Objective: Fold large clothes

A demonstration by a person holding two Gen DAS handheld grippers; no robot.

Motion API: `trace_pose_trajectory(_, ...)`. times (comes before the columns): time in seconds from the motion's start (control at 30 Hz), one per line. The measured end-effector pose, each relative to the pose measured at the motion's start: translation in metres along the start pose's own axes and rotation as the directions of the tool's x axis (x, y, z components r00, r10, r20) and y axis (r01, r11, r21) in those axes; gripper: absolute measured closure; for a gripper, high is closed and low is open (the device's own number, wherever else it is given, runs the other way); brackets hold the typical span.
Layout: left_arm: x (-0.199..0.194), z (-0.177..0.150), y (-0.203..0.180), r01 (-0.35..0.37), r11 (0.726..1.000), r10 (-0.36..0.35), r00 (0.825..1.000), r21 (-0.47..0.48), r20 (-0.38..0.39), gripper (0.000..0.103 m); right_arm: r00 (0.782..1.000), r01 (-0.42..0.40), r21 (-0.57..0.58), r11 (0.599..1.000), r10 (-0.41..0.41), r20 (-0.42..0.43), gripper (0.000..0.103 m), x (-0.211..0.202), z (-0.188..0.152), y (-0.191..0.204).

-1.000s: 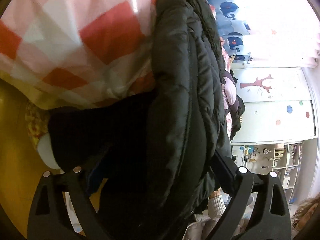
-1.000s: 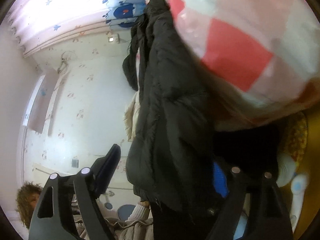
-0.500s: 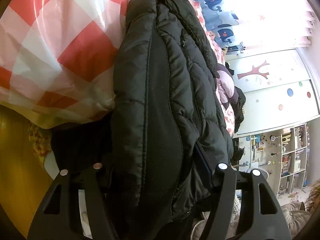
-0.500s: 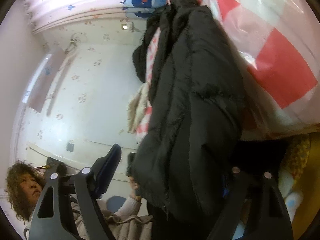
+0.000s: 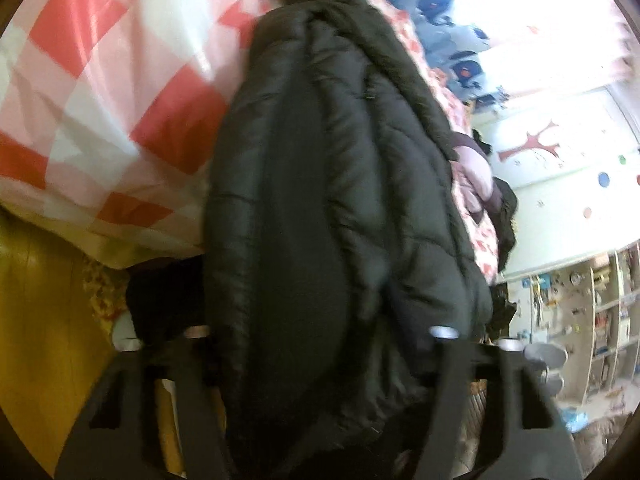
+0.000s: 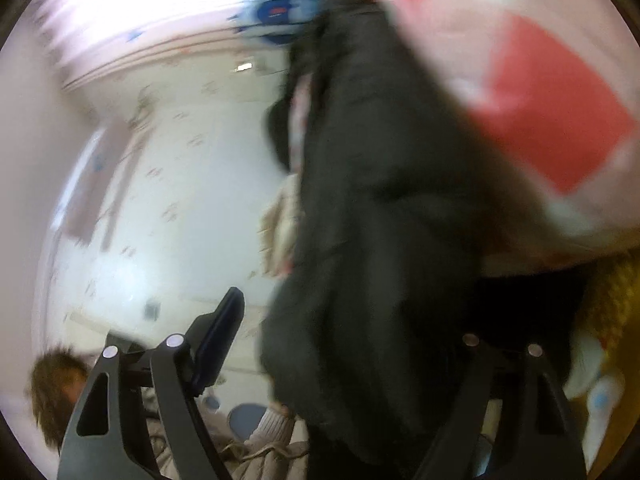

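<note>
Left wrist view:
- Black puffer jacket (image 5: 340, 208): quilted, bunched lengthwise, fills centre of frame; lies on bed and hangs over its near edge toward the camera
- Left gripper (image 5: 320, 344): both black fingers low in frame, one each side of jacket's lower end; jaws closing w/ the jacket bulk between them. Fingertips hidden in fabric, so can't tell if pads press yet
- Checked bedcover (image 5: 100, 92): red, pink, white squares, glossy; under and left of jacket
- Pink garment (image 5: 474, 178) plus a dark one just beside it: on bed, right of jacket
- Curtain (image 5: 452, 36): blue w/ dark whale shapes, top right, bright window behind
- Cupboard door (image 5: 560, 168): white, red tree motif, coloured dots; right
- Shelves (image 5: 592, 312): cluttered, lower right, contents too small to tell
- Yellow floor (image 5: 40, 320): lower left
- Whole frame slightly blurred

Right wrist view:
- Same jacket (image 6: 380, 220): hangs down centre of frame off bed edge, heavy blur
- Right gripper (image 6: 320, 344): jaws spread wide; left finger (image 6: 218, 332) stands clear of fabric, right finger behind/against jacket's hanging end. Nothing pinched
- Bedcover (image 6: 540, 100): upper right, beside jacket
- White wall (image 6: 180, 200) w/ small prints: left half
- Person (image 6: 60, 388): head lower left, sleeve (image 6: 276, 426) at bottom centre below the jacket hem
</note>
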State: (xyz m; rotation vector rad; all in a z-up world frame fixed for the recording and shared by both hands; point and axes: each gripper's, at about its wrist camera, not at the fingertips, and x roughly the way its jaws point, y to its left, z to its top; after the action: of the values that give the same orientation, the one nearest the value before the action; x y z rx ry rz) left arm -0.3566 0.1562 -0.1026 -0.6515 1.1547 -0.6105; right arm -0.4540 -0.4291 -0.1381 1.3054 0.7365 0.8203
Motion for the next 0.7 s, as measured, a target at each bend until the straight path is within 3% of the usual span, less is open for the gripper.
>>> trace_pose_trajectory(0.07, -0.008, -0.001, -0.016, -0.053, 0.994, 0.051, 0.999, 0.098, 0.019, 0.063, 0.997, -0.083, -0.066, 0.994, 0.082, -0.012, 0.025, 0.001, -0.004, 0.024)
trace_pose_trajectory(0.13, -0.009, -0.002, -0.025, -0.148, 0.976, 0.145, 0.989, 0.16, 0.029, 0.062, 0.996, -0.083, -0.083, 0.993, 0.081, -0.023, 0.024, 0.0, -0.002, 0.033)
trace_pose_trajectory(0.2, -0.006, -0.003, -0.032, -0.241, 0.953, 0.236, 0.97, 0.182, 0.053, 0.043, 0.999, -0.018, -0.071, 0.997, 0.016, -0.032, 0.024, -0.002, 0.002, 0.031)
trace_pose_trajectory(0.27, -0.003, -0.005, -0.038, -0.337, 0.92, 0.323, 0.941, 0.201, 0.1, 0.031, 0.999, 0.043, -0.036, 0.998, -0.044, -0.031, 0.024, -0.004, 0.005, 0.02)
trace_pose_trajectory(0.47, -0.001, -0.016, -0.043, -0.407, 0.891, 0.383, 0.912, 0.2, 0.15, 0.026, 0.994, 0.108, 0.043, 0.993, -0.108, -0.012, 0.024, -0.005, 0.002, -0.011)
trace_pose_trajectory(0.7, -0.003, -0.023, -0.06, -0.534, 0.794, 0.483, 0.845, 0.29, 0.23, 0.022, 0.992, 0.123, 0.071, 0.99, -0.122, -0.015, 0.024, 0.0, 0.005, -0.018)
